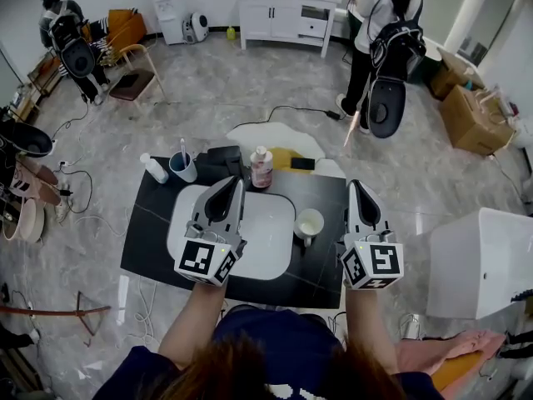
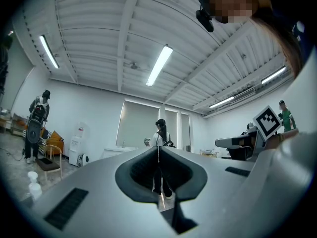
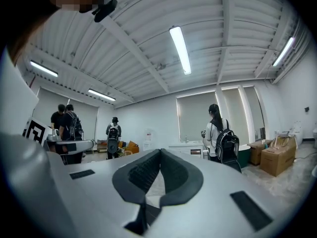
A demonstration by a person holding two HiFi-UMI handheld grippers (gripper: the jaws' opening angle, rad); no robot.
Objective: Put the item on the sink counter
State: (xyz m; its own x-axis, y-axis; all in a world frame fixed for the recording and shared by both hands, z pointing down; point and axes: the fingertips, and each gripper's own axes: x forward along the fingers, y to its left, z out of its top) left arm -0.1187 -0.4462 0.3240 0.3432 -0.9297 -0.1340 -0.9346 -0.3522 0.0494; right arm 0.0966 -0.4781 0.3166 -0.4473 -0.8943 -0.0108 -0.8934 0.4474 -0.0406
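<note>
Though apart, cup (image 1: 309,223) beside hand-held gripper (image 1: 356,188)

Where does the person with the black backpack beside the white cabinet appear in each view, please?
Head view: top right, person right of white cabinet.
Left gripper view: centre, cabinet on their left.
Right gripper view: right of centre, cabinet on their left.
Shared landmark: the white cabinet.

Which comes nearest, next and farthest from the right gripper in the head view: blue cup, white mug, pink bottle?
1. White mug, just left of the right gripper.
2. Pink bottle, farther back, toward the middle.
3. Blue cup, far left.
</note>
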